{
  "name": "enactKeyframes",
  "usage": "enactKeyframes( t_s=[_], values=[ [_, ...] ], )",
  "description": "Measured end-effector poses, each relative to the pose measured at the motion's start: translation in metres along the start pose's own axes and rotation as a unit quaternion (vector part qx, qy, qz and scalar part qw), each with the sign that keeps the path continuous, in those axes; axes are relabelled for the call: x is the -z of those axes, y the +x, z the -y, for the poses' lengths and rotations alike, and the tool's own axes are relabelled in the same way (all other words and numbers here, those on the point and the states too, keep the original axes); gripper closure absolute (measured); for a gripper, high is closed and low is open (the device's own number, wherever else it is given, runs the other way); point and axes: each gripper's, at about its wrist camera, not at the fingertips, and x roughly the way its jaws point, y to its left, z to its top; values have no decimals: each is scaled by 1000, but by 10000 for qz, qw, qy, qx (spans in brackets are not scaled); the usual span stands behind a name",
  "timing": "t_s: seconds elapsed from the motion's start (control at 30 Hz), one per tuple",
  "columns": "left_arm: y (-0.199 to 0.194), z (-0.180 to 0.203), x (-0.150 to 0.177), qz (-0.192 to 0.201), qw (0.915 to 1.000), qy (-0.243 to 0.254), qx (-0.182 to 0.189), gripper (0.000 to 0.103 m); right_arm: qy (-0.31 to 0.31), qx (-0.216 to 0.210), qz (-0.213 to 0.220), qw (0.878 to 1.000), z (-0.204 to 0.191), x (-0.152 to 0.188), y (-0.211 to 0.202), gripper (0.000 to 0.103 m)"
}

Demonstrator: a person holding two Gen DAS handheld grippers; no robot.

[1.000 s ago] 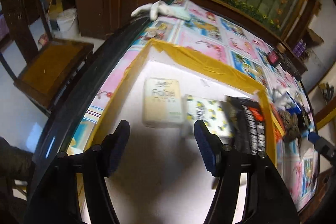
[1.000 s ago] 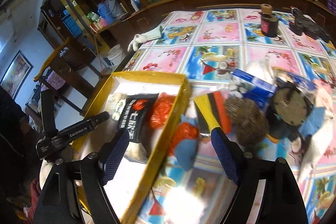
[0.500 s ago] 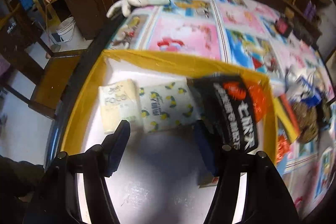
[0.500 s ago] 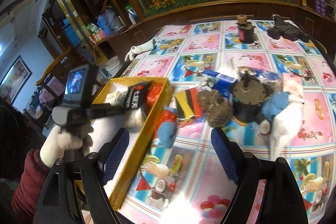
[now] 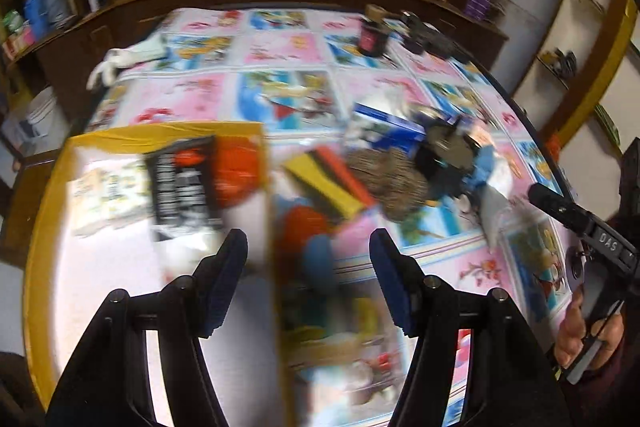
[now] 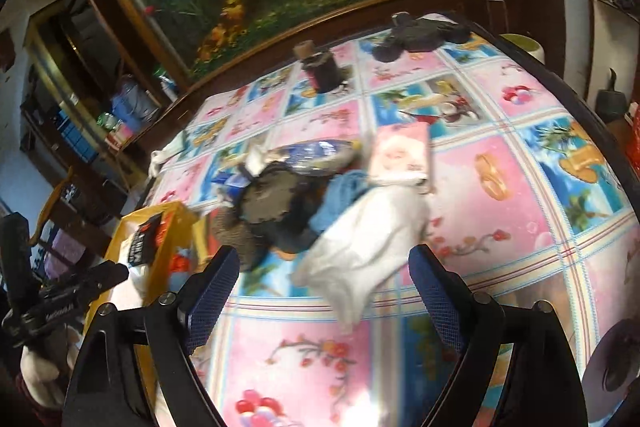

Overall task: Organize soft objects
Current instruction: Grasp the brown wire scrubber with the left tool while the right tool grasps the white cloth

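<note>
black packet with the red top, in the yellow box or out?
In. The black packet lies inside the yellow box, beside pale packs; the right view shows it within the walls too.

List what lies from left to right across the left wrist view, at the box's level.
Yellow box → black packet → red bag → yellow striped sponge → brown scrubber → white cloth.

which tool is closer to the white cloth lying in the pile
Right. The right tool hovers open just short of the white cloth; the left tool sits by the yellow box, well left of it.
</note>
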Motion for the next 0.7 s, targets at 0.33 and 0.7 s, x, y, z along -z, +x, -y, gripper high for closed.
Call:
enactKeyframes(
  t_s=[0.33,0.7],
  values=[
    [68,69,-33,-50,9992,249,-293,40,485,-112,3,9988,52,1,19,16],
    [82,74,-26,-90,9979,567,-288,44,843,-376,-211,9955,64,-8,32,16]
  ],
)
